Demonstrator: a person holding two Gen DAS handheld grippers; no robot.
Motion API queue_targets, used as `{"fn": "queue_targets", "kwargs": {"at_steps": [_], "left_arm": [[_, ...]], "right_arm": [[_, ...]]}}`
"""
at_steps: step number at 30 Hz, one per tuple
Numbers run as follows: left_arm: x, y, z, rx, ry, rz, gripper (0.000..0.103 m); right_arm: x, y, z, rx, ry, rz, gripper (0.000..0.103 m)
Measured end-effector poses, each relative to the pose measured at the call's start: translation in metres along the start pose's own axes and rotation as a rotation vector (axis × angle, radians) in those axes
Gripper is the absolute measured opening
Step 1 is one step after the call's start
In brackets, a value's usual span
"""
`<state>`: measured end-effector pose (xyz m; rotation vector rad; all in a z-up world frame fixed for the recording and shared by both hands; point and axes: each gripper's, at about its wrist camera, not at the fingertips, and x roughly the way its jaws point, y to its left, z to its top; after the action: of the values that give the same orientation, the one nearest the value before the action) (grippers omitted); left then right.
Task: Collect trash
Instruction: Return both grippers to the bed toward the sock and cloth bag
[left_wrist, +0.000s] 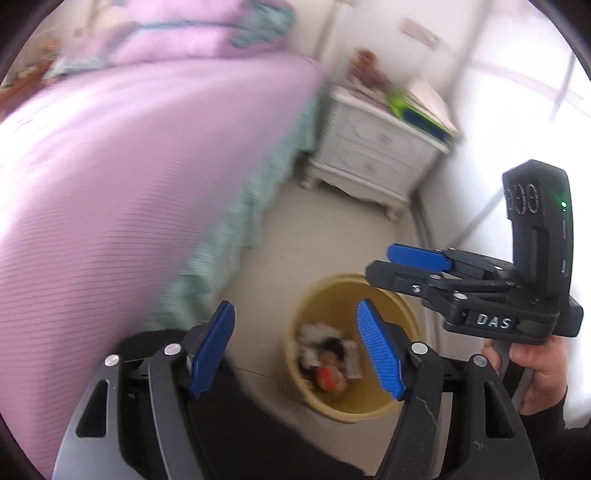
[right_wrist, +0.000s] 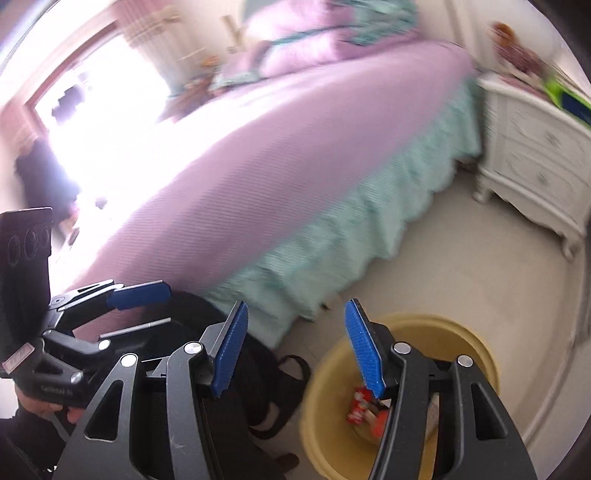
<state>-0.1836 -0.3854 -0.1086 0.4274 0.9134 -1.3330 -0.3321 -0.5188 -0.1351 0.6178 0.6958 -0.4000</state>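
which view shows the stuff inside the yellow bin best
The left wrist view: the yellow bin opens toward the camera between the open left gripper fingers, showing its trash pile. In the right wrist view, the right gripper finger covers much of it, leaving only red wrappers visible.

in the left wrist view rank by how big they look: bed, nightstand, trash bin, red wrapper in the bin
1. bed, by far
2. white nightstand and yellow trash bin: look alike, and the bin is nearer, so unranked
3. red wrapper, smallest

Left claw (left_wrist: 295, 347) spread, empty; right claw (right_wrist: 295, 349) likewise.
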Motion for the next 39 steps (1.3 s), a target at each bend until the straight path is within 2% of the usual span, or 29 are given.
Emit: {"fn": "queue_targets", "kwargs": {"at_steps": [3,8,14,17,19,21,24,30,39], "left_arm": [[-0.031,0.031,-0.003,-0.06,-0.066,0.094,0.069],[-0.071,0.08,-0.01,-0.163,-0.12,0.197,0.07],[-0.12,0.129,-0.017,-0.233,-0.204,0.327,0.08],[-0.145,0.157,-0.022,-0.297,-0.246,0.377,0.086],[-0.16,0.174,-0.027,-0.332,-0.269,0.414,0.087],[-0.178,0.194,-0.032,-0.368,-0.293,0.461,0.094],[-0.202,0.222,-0.04,-0.415,-0.321,0.526,0.097],[-0.242,0.284,-0.052,-0.51,-0.347,0.643,0.099],[-0.285,0.369,-0.068,-0.642,-0.379,0.702,0.099]], "right_arm": [[0.014,0.037,0.016,-0.073,-0.004,0.072,0.055],[0.037,0.098,0.04,-0.184,-0.008,0.189,0.055],[0.062,0.176,0.071,-0.335,-0.002,0.297,0.057],[0.072,0.213,0.084,-0.395,-0.006,0.345,0.071],[0.078,0.235,0.09,-0.43,-0.011,0.372,0.084],[0.085,0.257,0.095,-0.453,-0.011,0.411,0.087],[0.096,0.291,0.101,-0.482,-0.016,0.452,0.095],[0.125,0.35,0.12,-0.496,0.008,0.515,0.095],[0.169,0.428,0.136,-0.596,0.01,0.528,0.095]]}}
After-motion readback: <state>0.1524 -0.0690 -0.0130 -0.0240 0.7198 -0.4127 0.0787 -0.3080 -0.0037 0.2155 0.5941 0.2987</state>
